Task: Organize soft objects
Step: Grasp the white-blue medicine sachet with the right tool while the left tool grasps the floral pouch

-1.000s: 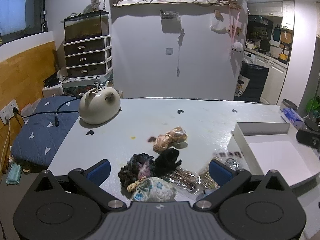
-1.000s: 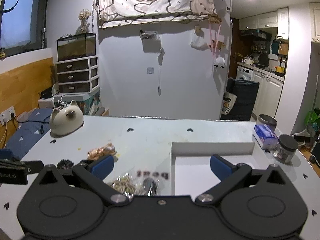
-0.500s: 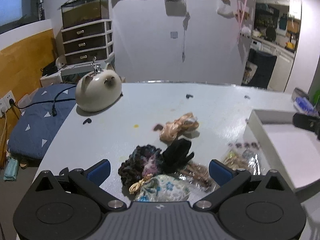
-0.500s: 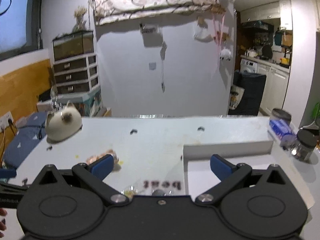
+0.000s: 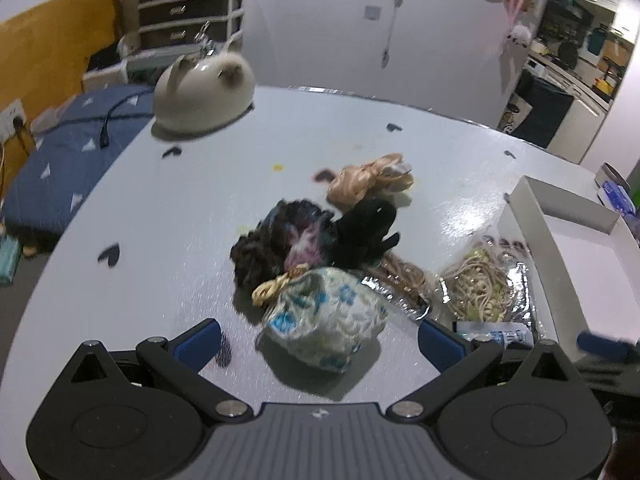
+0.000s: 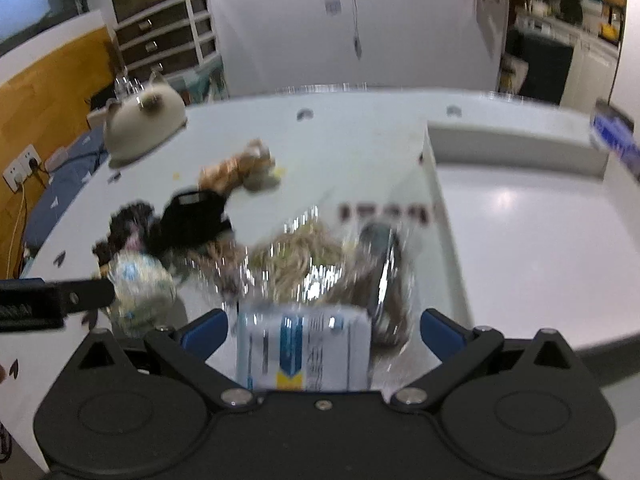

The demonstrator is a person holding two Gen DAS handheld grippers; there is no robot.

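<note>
While both are hanging wide open w/ nothing held, left gripper [image 5: 318, 334] is framing floral pouch [image 5: 324, 320]; right gripper [image 6: 322, 330] is straddling clear packet [image 6: 320, 280]. Approach step, I'd say; next: close. White tray [image 6: 520, 240] is sitting at 2 o'clock.

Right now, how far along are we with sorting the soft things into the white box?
Barely started. Done: nothing; the white box holds nothing. In hand: both sets of jaws are open, the left gripper straddling the floral pouch, the right gripper over the clear packet. Left: the pouch, dark scrunchie, black piece and peach scrunchie all lie on the table.
</note>
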